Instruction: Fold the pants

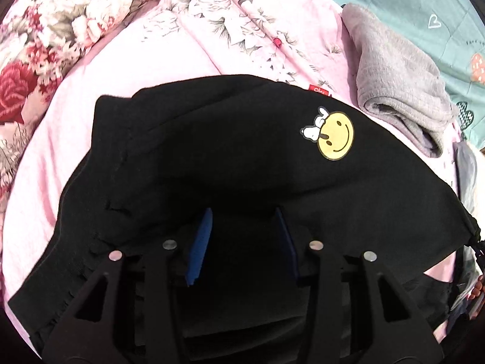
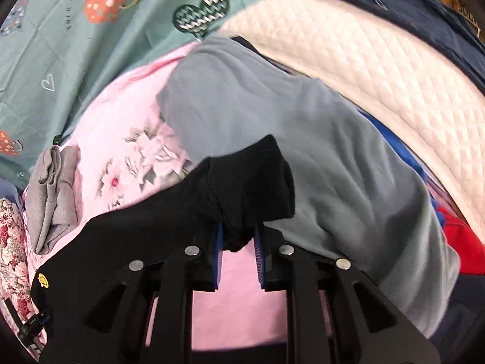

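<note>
The black pants (image 1: 230, 157) lie spread on a pink floral sheet (image 1: 145, 48); a yellow smiley patch (image 1: 336, 136) marks them. My left gripper (image 1: 242, 236) hovers over the black cloth with its blue pads (image 1: 200, 242) apart, holding nothing I can see. In the right wrist view my right gripper (image 2: 239, 236) is shut on a ribbed cuff end of the pants (image 2: 251, 179), lifted above the sheet. The rest of the pants (image 2: 127, 242) trail left toward the smiley patch (image 2: 42, 281).
A folded grey garment (image 1: 397, 79) lies right of the pants, also in the right wrist view (image 2: 54, 194). A grey-blue garment (image 2: 303, 139) lies beyond the cuff. A teal quilt (image 2: 75, 30), a white quilted mattress (image 2: 379, 54) and red and blue clothes (image 2: 460, 236) lie around.
</note>
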Demonstrator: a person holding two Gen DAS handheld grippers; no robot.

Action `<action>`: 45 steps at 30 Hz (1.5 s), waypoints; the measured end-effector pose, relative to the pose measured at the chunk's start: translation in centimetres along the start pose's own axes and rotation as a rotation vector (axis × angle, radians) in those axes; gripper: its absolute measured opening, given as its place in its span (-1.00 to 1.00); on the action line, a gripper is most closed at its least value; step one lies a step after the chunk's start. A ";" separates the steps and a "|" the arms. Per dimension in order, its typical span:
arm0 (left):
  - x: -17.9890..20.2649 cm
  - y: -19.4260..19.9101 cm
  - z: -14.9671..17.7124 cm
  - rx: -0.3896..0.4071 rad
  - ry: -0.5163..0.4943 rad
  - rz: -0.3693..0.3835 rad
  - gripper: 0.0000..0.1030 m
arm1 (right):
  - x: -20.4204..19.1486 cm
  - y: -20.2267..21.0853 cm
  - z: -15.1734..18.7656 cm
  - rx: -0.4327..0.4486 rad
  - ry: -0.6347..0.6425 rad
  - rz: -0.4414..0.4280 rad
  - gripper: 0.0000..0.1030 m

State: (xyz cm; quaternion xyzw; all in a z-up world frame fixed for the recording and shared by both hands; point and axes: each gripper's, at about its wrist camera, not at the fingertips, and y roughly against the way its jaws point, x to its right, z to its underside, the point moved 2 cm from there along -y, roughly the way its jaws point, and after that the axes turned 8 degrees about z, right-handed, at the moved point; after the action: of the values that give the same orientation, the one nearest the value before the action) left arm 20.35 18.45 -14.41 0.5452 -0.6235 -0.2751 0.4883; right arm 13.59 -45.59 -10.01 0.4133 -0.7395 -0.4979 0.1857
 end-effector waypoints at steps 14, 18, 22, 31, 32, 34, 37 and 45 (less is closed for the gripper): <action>-1.5 9.1 -2.8 0.093 -0.102 -0.085 0.76 | -1.6 6.1 4.5 0.011 0.179 -0.039 0.08; -2.4 8.2 -6.9 0.034 -0.240 -0.040 0.78 | -3.2 10.9 8.2 0.095 0.237 -0.200 0.38; -3.4 4.2 -9.8 -0.039 -0.314 -0.012 0.78 | -5.6 11.3 11.6 0.054 0.273 -0.284 0.38; -4.9 -1.3 -9.7 -0.147 -0.324 0.121 -0.73 | -5.5 11.8 14.1 0.013 0.257 -0.211 0.38; -5.0 -1.6 -9.5 -0.147 -0.328 0.144 -0.77 | -5.8 11.5 14.1 0.011 0.258 -0.211 0.38; -4.8 -1.2 -9.0 -0.085 -0.369 0.139 -0.81 | -6.4 11.5 14.2 0.007 0.264 -0.213 0.38; -5.7 -0.2 -9.3 0.006 -0.340 0.134 -0.82 | -8.6 11.3 14.7 -0.001 0.300 -0.229 0.38; -7.0 -1.3 -9.2 0.085 -0.244 0.157 -0.85 | -14.7 10.0 17.5 -0.051 0.437 -0.242 0.38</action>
State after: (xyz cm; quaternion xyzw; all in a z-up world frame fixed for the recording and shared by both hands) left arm 28.77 26.45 -14.31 0.4774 -0.7301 -0.2735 0.4052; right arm 6.01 -22.05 -6.69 0.5919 -0.6140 -0.4338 0.2907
